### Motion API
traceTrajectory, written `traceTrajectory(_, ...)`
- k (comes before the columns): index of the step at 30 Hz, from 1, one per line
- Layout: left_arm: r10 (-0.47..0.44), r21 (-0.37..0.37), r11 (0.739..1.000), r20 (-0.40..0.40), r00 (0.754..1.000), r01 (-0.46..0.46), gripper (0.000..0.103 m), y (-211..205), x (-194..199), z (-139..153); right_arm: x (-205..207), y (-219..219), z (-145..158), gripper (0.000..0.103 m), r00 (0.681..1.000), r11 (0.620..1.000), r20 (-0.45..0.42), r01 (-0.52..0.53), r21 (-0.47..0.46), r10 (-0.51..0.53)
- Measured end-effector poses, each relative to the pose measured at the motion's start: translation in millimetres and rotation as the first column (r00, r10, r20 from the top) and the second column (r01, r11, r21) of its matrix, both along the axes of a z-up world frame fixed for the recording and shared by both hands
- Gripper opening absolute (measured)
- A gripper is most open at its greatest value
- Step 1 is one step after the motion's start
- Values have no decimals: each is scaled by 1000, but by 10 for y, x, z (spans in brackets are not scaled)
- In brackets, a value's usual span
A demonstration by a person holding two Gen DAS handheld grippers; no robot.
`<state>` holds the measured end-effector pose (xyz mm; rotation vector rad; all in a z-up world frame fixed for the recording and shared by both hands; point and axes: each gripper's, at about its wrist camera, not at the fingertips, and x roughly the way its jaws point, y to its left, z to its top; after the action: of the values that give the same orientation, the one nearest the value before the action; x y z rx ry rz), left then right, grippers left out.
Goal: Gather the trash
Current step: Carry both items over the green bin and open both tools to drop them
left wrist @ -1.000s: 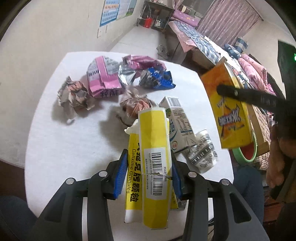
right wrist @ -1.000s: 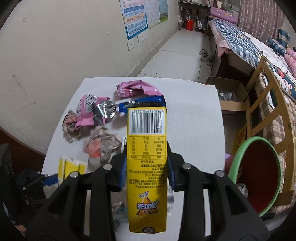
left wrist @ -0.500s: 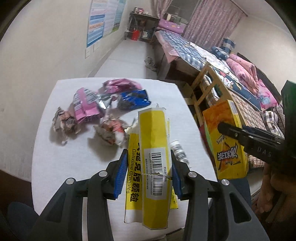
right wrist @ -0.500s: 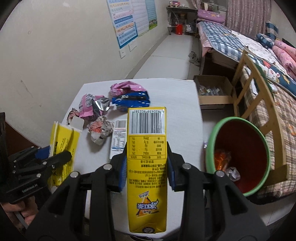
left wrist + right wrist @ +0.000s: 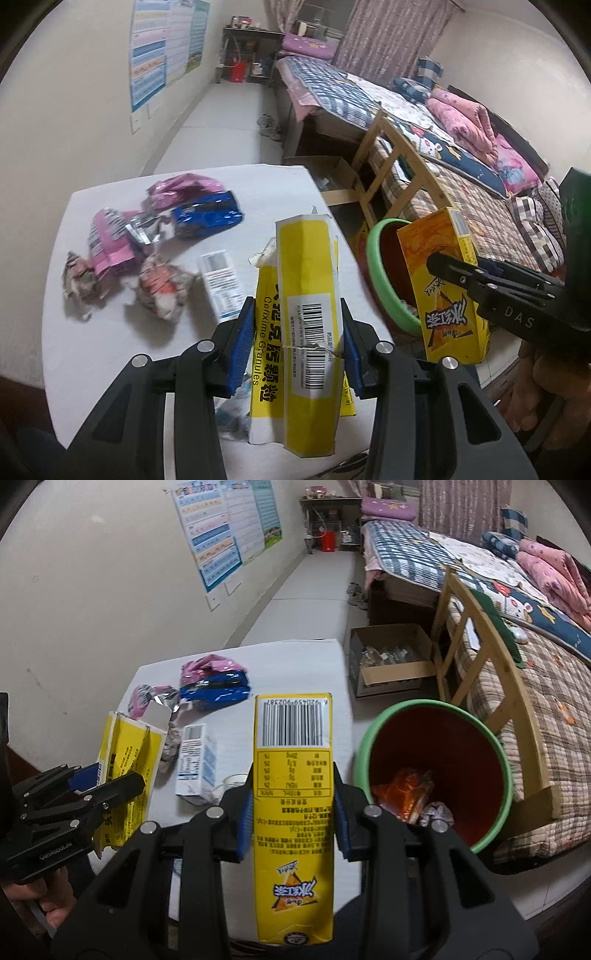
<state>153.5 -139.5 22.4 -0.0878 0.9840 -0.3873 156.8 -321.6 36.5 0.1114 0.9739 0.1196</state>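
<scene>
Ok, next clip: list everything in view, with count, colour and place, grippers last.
table: one, white, by the wall.
bin: one, green rim, red inside, beside the table, some trash in it.
wrappers: about three, pink and blue, far side of the table.
crumpled paper: two wads, near the wrappers.
small white box: one, lying mid-table.
cardboard box: one, brown, on the floor.
bed: one, blue-checked and pink bedding.
posters: several, on the wall.
left gripper: jaws shut on flattened yellow medicine box.
right gripper: jaws shut on yellow drink carton.
</scene>
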Motion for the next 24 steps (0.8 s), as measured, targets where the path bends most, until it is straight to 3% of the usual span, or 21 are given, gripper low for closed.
traceTrajectory(13,-140,-6,990,-26,990,140,39,-908,249,-51,123,-950,-52,34,988,988,5,156,6,-156)
traceTrajectory(24,-245,-41,969,-50,968,243,40,-1729,570,-196,292,-1581,-341,34,969,969,-18,246,5,-246)
